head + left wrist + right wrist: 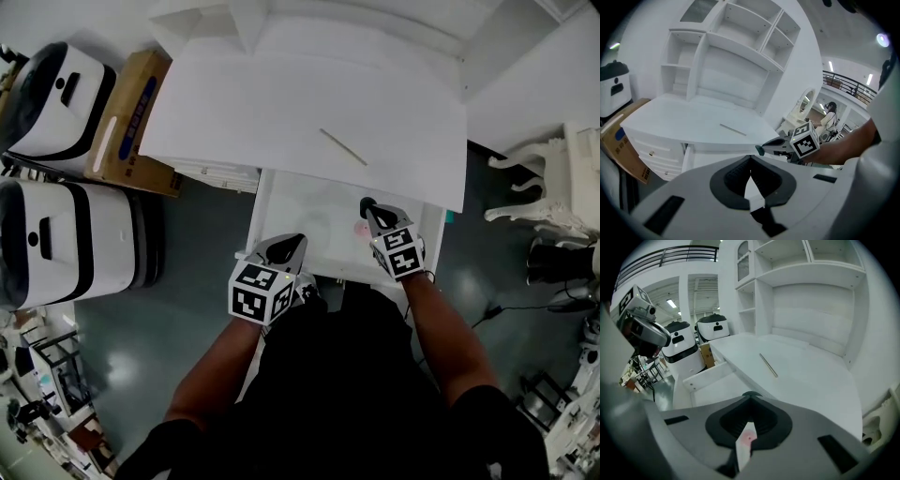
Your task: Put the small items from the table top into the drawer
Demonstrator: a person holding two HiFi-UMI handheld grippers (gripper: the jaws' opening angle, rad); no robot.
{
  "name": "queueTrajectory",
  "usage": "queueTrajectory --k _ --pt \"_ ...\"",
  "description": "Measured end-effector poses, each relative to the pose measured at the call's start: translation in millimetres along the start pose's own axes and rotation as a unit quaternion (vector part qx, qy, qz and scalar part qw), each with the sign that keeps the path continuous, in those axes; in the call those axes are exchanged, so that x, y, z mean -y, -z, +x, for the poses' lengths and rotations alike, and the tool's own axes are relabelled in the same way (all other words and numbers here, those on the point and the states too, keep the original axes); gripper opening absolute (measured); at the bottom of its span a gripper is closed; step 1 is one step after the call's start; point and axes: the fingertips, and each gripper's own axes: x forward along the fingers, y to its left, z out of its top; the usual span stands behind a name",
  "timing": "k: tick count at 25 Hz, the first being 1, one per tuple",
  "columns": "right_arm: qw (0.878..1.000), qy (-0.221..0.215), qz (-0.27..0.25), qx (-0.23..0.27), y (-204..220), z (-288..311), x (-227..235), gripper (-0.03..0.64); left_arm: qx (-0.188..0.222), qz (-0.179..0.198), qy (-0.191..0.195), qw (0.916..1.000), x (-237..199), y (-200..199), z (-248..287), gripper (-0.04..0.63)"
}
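A thin pale stick (342, 147) lies alone on the white desk top (281, 112); it also shows as the stick (732, 129) in the left gripper view and the stick (768, 365) in the right gripper view. Below the desk's front edge the drawer (272, 202) stands pulled out. A small pink item (361, 228) rests on the drawer floor. My right gripper (370, 208) hovers over the drawer beside that item, jaws shut and holding nothing; the pink item (749, 437) shows through the gap behind the tips. My left gripper (286, 248) sits at the drawer's near left corner, shut and empty.
Two white machines (56, 94) (66, 239) and a cardboard box (131, 117) stand left of the desk. An ornate white furniture piece (553, 187) is at the right. A white shelf hutch (731, 61) rises at the desk's back.
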Motion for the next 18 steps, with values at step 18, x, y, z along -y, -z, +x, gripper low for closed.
queueTrajectory --k 18 --pt "0.994 0.017 0.026 -0.106 117 5 34 0.025 -0.032 0.019 0.017 0.9992 35 10 23 0.003"
